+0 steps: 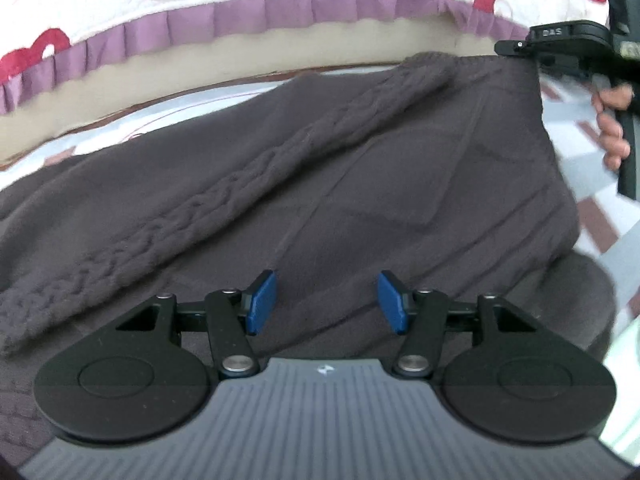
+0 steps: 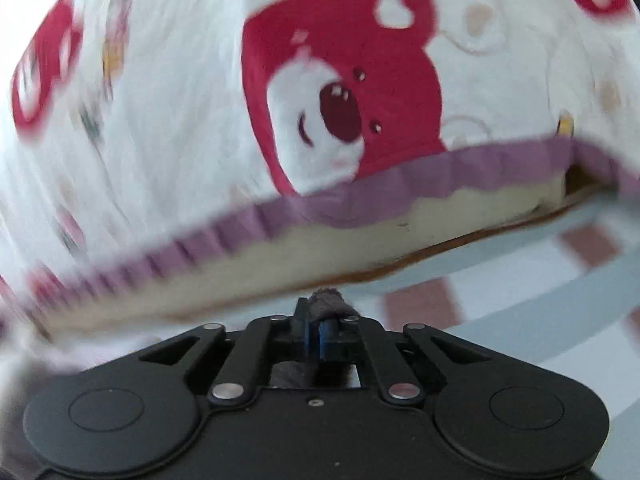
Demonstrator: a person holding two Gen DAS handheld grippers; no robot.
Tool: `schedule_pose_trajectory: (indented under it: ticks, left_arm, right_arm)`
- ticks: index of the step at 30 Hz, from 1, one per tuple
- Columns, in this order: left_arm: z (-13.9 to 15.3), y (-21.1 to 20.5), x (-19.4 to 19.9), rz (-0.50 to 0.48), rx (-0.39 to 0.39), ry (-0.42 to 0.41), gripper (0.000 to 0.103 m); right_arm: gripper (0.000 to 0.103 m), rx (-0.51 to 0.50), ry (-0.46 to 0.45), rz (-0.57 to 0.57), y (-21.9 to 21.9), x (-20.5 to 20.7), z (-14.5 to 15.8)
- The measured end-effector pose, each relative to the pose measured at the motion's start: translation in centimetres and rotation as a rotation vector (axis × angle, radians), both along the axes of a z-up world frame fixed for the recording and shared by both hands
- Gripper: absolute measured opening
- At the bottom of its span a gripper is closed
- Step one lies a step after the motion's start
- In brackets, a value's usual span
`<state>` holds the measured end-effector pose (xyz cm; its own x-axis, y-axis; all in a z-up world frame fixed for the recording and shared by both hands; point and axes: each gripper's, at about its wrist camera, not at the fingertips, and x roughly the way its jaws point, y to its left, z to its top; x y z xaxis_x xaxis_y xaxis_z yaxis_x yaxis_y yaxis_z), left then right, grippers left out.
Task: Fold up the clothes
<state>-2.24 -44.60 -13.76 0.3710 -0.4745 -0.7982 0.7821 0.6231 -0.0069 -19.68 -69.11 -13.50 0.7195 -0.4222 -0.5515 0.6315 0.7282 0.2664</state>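
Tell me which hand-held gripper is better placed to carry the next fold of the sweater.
The right hand-held gripper: it is shut on the dark knitted sweater at its far corner. The left hand-held gripper is open above the sweater, holding nothing.

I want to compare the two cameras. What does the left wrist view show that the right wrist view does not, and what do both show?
Only the left wrist view: the dark brown knit sweater spread out, its cable-knit sleeve folded across it, the open left tongs above it, and a hand holding the right tool.

Only the right wrist view: the right tongs shut on a small bunch of sweater fabric, and a red bear print.

Both: the white quilt with a purple frill and the checked sheet.
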Motion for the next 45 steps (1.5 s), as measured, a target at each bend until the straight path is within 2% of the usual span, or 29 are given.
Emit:
schedule_pose_trajectory:
  ticks: [1,2,3,4,6,11,14,16,18,20,21,23,24,25,27,30,33,35,36,37,38,41,42,45]
  left_arm:
    - [0.0,0.1,0.0,0.004,-0.006,0.005,0.055]
    - [0.0,0.3,-0.1,0.005,-0.016,0.013,0.055]
    - [0.0,0.4,-0.2,0.006,-0.023,0.019,0.055]
    - [0.0,0.5,-0.3,0.007,-0.030,0.025,0.056]
    - [0.1,0.6,-0.6,0.008,-0.045,0.035,0.057]
    - [-0.1,-0.3,-1.2,0.018,-0.074,0.074,0.057]
    - [-0.2,-0.6,-1.8,0.025,-0.083,0.085,0.057]
    - [0.2,0.1,-1.9,0.029,-0.083,0.074,0.057]
    - [0.6,0.9,-1.9,0.034,-0.082,0.061,0.057]
    - [1.0,1.7,-1.9,0.038,-0.081,0.047,0.057]
    - [1.2,2.1,-1.9,0.040,-0.081,0.041,0.057]
    - [1.6,2.9,-2.0,0.044,-0.080,0.028,0.057]
    - [1.9,3.3,-2.0,0.046,-0.079,0.021,0.057]
    - [2.0,4.2,-1.8,0.048,-0.071,0.022,0.058]
    - [2.0,6.5,-1.3,0.056,-0.048,0.046,0.059]
    - [1.8,10.0,-0.6,0.070,-0.004,0.108,0.059]
    - [1.9,12.8,-1.2,0.059,0.086,0.066,0.059]
    - [2.3,14.7,-1.2,0.069,0.115,0.040,0.059]
    - [2.4,15.7,-1.1,0.081,0.121,0.038,0.059]
    - [2.6,16.6,-1.0,0.094,0.127,0.037,0.059]
    - [2.8,17.6,-0.8,0.108,0.121,0.047,0.059]
    - [3.4,19.6,-0.4,0.132,0.096,0.081,0.060]
    - [3.6,20.0,-0.4,0.136,0.092,0.089,0.060]
    - [4.0,21.2,-0.5,0.147,0.073,0.115,0.061]
  right_arm:
    - [0.007,0.039,0.061,0.023,-0.6,0.2,-0.6]
    - [0.010,0.094,0.073,0.014,-1.0,-0.3,-0.9]
    - [0.022,0.158,0.059,-0.012,-1.2,-1.1,-1.1]
    - [0.041,0.221,0.045,-0.037,-1.5,-1.9,-1.3]
    - [0.060,0.316,-0.007,-0.136,-1.4,-4.5,-1.6]
    - [0.060,0.574,-0.189,-0.262,1.6,-13.1,-3.9]
    - [0.060,0.706,-0.225,-0.276,4.0,-15.9,-6.2]
    - [0.058,0.662,-0.183,-0.239,5.3,-15.3,-6.7]
    - [0.057,0.507,-0.134,-0.205,6.1,-13.2,-6.3]
    - [0.007,0.384,-0.088,-0.176,6.1,-11.5,-5.8]
    - [0.010,0.329,-0.088,-0.173,6.2,-11.1,-5.1]
    - [0.008,0.159,-0.084,-0.178,7.5,-11.6,-2.3]
    - [0.008,0.032,-0.006,-0.173,8.5,-11.4,-1.0]
    - [0.006,-0.043,0.076,-0.149,8.9,-10.9,-0.8]
    - [0.006,-0.115,0.202,-0.083,8.8,-10.0,-1.5]
    - [0.008,-0.055,0.266,-0.075,6.8,-10.4,-3.3]
    - [0.017,-0.016,0.322,-0.144,5.5,-11.5,-3.4]
    - [0.022,0.049,0.309,-0.162,5.2,-12.4,-2.8]
    - [0.034,0.096,0.271,-0.144,5.5,-12.9,-2.2]
    - [0.050,0.149,0.218,-0.111,5.9,-13.6,-1.5]
    - [0.056,0.218,0.157,-0.071,6.4,-14.2,-1.0]
    - [0.059,0.444,0.000,0.058,8.1,-15.5,-0.4]
    - [0.060,0.500,-0.024,0.088,9.0,-15.8,-0.5]
    - [0.060,0.573,-0.021,0.149,11.6,-15.8,-1.1]
